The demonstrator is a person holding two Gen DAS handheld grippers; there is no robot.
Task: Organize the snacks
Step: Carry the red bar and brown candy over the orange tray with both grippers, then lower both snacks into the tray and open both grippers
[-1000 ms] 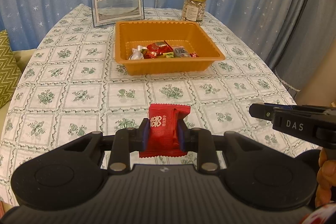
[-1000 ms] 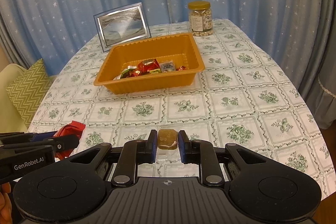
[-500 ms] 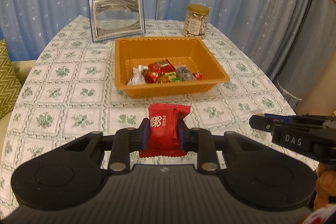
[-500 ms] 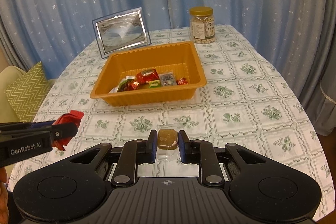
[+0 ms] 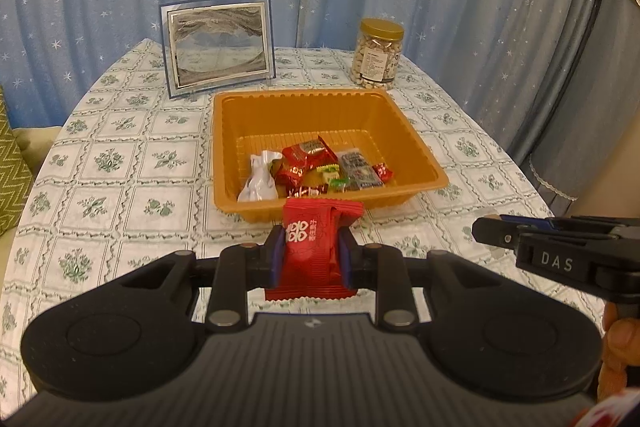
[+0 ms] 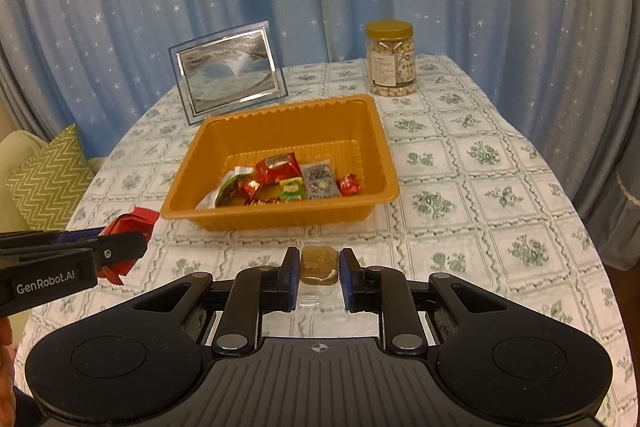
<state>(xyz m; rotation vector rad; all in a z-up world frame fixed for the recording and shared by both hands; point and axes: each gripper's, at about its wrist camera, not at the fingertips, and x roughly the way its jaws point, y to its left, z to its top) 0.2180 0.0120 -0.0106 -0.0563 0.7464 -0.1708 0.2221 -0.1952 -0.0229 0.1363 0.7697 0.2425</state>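
An orange tray (image 5: 420,155) (image 6: 384,151) sits mid-table and holds several wrapped snacks (image 5: 308,167) (image 6: 280,177) along its near side. My left gripper (image 5: 311,239) is shut on a red snack packet (image 5: 310,247), held above the tablecloth just short of the tray's near wall. My right gripper (image 6: 319,259) is shut on a clear-wrapped brown candy (image 6: 318,263), also in front of the tray. In the right wrist view, the left gripper (image 6: 138,241) with its red packet (image 6: 132,221) shows at the left edge. The left wrist view catches the right gripper (image 5: 480,229) at the right edge.
A framed picture (image 5: 218,53) (image 6: 230,73) stands behind the tray on the left. A jar with a gold lid (image 5: 378,55) (image 6: 392,57) stands at back right. Blue star-patterned curtains hang behind the floral tablecloth (image 5: 120,163). A green zigzag cushion (image 6: 48,179) lies off the table's left.
Both grippers have moved back from the tray with their snacks still gripped; the tray, picture and jar look farther off. The grips are unchanged.
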